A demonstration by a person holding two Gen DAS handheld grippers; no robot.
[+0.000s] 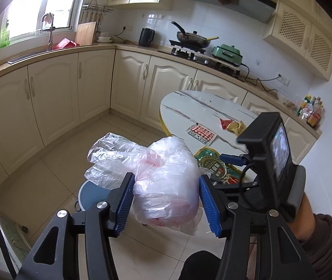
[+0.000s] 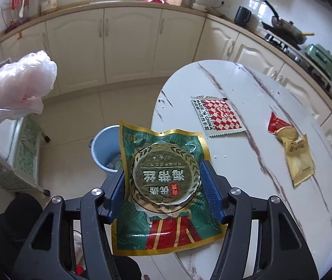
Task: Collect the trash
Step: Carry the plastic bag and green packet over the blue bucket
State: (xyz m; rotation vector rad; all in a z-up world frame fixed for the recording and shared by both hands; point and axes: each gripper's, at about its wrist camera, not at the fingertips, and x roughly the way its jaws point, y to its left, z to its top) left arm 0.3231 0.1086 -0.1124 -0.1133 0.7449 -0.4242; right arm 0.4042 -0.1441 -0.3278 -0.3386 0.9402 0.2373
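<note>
My left gripper point(image 1: 167, 200) is shut on a crumpled clear plastic bag point(image 1: 156, 177), held in the air above the blue trash bin point(image 1: 91, 197). The bag also shows at the left of the right wrist view point(image 2: 14, 88). My right gripper point(image 2: 163, 186) is shut on a green and gold food packet point(image 2: 163, 184), held beside the table edge, near the bin point(image 2: 106, 147). The packet also shows in the left wrist view point(image 1: 215, 165). A red checkered sachet point(image 2: 217, 116) and a gold and red wrapper point(image 2: 294, 149) lie on the white marble table point(image 2: 247, 88).
Cream kitchen cabinets point(image 1: 56, 100) line the walls. The counter holds a stove with a pan point(image 1: 189, 38), a green cooker point(image 1: 227, 54), a black kettle point(image 1: 146, 37) and a sink point(image 1: 26, 56). A low rack point(image 2: 23, 151) stands on the tiled floor at left.
</note>
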